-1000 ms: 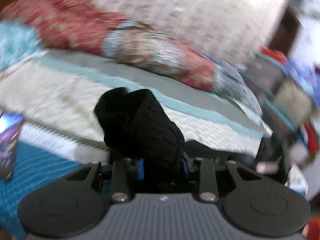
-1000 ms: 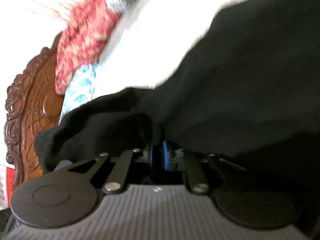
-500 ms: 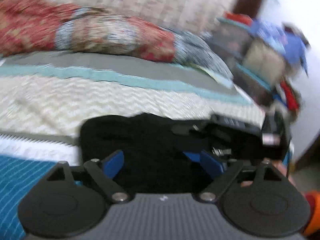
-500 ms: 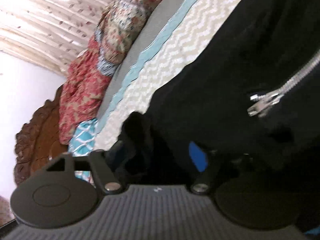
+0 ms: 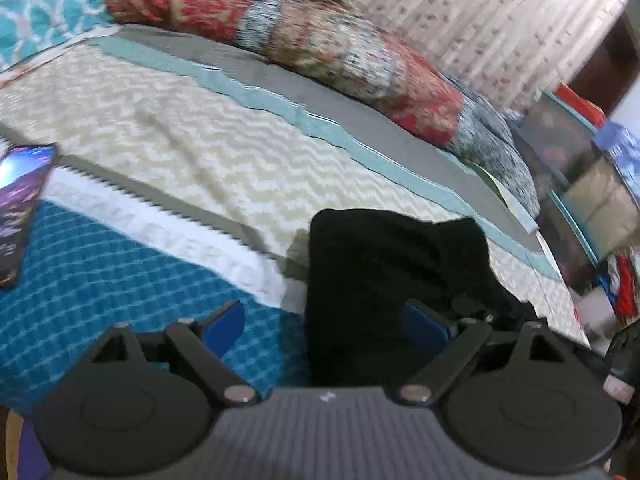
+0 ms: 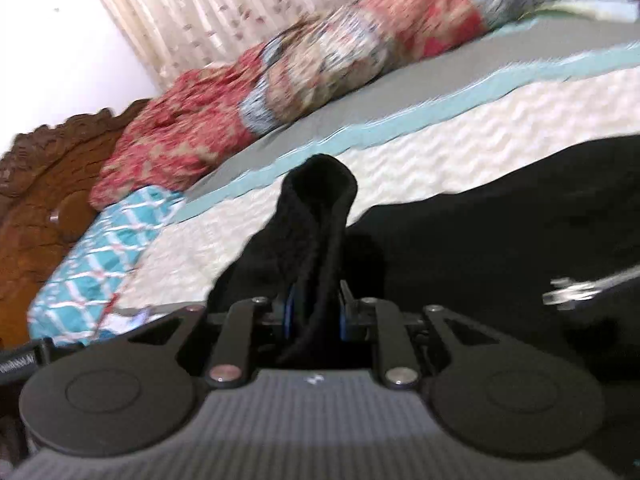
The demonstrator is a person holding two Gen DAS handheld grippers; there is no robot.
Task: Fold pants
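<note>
From the left wrist, the left gripper [image 5: 324, 320] hangs spread wide over the black pants [image 5: 396, 276] bunched on the bed [image 5: 168, 132], nothing pinched, while from the right wrist the right gripper [image 6: 314, 316], its jaws just closing, pinches a fold of cloth, best drawn taut before laying flat.

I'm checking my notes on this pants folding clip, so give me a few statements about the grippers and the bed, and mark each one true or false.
1. The right gripper is clamped on a fold of the black pants. True.
2. The left gripper is closed tight on the pants. False: its jaws stand wide apart, gripping nothing.
3. A phone lies on the bed. True.
4. The pants are blue denim. False: they are black.
5. A metal zipper shows on the pants. True.
</note>
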